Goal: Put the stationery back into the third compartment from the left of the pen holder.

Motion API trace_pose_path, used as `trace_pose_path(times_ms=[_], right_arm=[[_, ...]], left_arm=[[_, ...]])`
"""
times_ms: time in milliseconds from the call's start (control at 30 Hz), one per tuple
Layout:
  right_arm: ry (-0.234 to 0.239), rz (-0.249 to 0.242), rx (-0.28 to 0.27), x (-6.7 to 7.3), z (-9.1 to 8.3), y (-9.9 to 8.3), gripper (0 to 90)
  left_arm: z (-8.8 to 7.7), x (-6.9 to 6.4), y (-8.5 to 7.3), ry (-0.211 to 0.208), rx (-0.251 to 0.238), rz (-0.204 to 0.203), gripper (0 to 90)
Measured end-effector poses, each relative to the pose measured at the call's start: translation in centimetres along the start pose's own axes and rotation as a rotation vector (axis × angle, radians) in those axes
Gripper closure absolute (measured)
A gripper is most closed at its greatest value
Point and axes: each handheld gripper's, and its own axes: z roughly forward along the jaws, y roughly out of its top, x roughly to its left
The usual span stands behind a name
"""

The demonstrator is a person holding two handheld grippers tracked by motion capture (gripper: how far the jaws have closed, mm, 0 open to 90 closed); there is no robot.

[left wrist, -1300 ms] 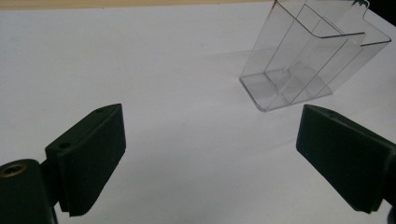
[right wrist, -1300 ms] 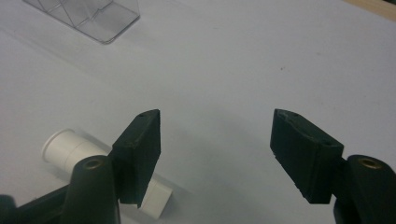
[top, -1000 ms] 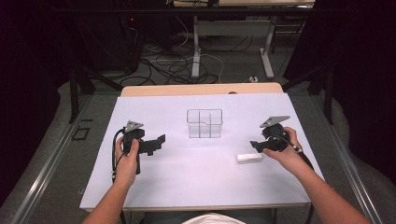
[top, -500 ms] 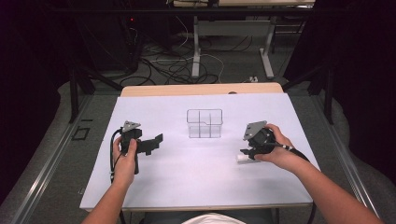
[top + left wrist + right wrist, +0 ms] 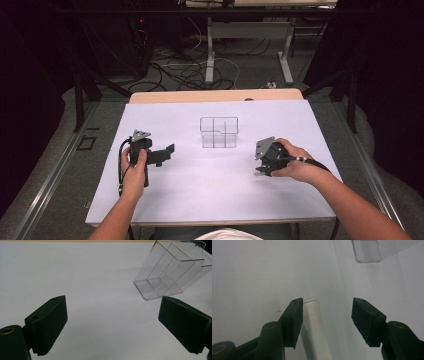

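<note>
Nearest the person, the right gripper (image 5: 261,165) is down over a white tube (image 5: 315,325) lying flat on the counter (image 5: 210,195). Its jaws have just been closing and now straddle the tube: the left jaw sits against or just beside the tube's side, the other stands clear, so nothing is gripped yet. Across the counter, the left gripper (image 5: 165,152) hovers with its jaws released and wide, nothing between them, pointed toward the clear bin (image 5: 219,132). That bin, split into compartments, stands upright a little past both hands near the counter's middle, and looks empty. By my reading the work is at its start: the tube is about to be pinched, and lifting it and carrying it over, probably to the bin, are left. The counter is covered in plain white, with a strip of wood showing at its far edge. Beyond it the room is dark, with table legs (image 5: 210,50) and loose cables (image 5: 185,67) on the floor.
</note>
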Motion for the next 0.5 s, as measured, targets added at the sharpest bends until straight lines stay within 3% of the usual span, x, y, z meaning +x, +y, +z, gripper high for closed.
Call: trace_pose_path(times_ms=[200,500], right_arm=[[0.029,-0.036,0.013,0.2,0.4,0.0,41.6],[0.072,-0.025,0.079,0.6,1.4,-0.3,43.8]], left_arm=[[0.2,-0.1,-0.1,0.0,-0.003,0.001,8.5],[0.3,-0.1,-0.1,0.004,0.002,0.003,8.5]])
